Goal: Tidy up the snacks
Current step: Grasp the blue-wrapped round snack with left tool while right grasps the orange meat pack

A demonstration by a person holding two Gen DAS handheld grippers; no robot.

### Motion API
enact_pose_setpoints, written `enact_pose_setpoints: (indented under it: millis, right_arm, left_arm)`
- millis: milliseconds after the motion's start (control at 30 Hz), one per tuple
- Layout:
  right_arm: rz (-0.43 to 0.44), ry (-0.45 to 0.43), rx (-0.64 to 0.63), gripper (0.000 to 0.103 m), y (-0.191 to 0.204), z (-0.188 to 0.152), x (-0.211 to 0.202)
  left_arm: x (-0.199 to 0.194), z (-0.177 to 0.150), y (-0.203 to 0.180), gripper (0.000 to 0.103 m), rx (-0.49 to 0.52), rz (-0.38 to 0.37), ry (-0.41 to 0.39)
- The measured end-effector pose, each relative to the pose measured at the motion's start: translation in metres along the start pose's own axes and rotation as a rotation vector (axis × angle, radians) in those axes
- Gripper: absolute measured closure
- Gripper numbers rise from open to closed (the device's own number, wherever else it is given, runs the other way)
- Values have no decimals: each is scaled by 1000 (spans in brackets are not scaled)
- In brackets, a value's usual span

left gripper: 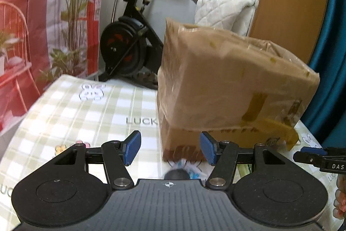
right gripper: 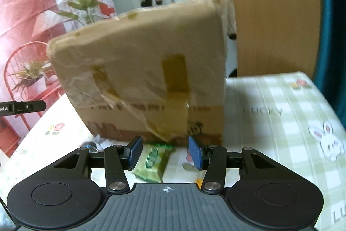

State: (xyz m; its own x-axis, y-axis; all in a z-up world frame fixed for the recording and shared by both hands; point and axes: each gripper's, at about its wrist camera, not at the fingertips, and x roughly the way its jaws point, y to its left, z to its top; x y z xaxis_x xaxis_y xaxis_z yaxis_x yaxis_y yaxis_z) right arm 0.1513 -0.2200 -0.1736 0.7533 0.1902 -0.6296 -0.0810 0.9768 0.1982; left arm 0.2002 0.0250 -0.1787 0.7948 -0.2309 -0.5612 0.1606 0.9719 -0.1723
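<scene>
Snacks lie loose on the table near the foot of the cardboard box (right gripper: 142, 79): a green packet (right gripper: 154, 162) sits between the spread fingers of the right gripper (right gripper: 165, 153), not touched by either pad, and a blue-and-white wrapper (left gripper: 190, 167) shows just in front of the left gripper (left gripper: 170, 148), partly hidden behind a dark round thing that is too blurred to name. The left gripper is also spread wide and holds nothing. The box stands upright on the checked tablecloth (left gripper: 86, 114), wrapped in clear tape, its near face right behind both packets; whether its top is open, or whether anything is already inside, cannot be told from these views. To the far left stand an exercise bike (left gripper: 127, 44) and a leafy plant (left gripper: 73, 3); a wooden panel (right gripper: 274, 12) rises at the far right.

Judging by this, the sorting looks barely begun: at least two packets are still out on the cloth, none is gripped, and the green one seems the next to be picked up.
</scene>
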Motion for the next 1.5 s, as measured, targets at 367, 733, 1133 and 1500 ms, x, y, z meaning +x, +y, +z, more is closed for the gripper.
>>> enact_pose_setpoints:
  millis: [367,733,1133,1500]
  right_arm:
    - [-41,163,178,54,-28,-35,11]
    - [-165,211,-100,63,6,-34,47]
    - [-67,98,-79,70,0,-26,31]
    - [1,22,29,70,-11,-12,17]
  left_arm:
    - [8,-22,-9,40,15,-28,39]
    - [11,-28,-5,41,-8,-13,58]
    - [24,-35,-4,40,27,-28,101]
    - [86,-38,-25,26,202,-95,200]
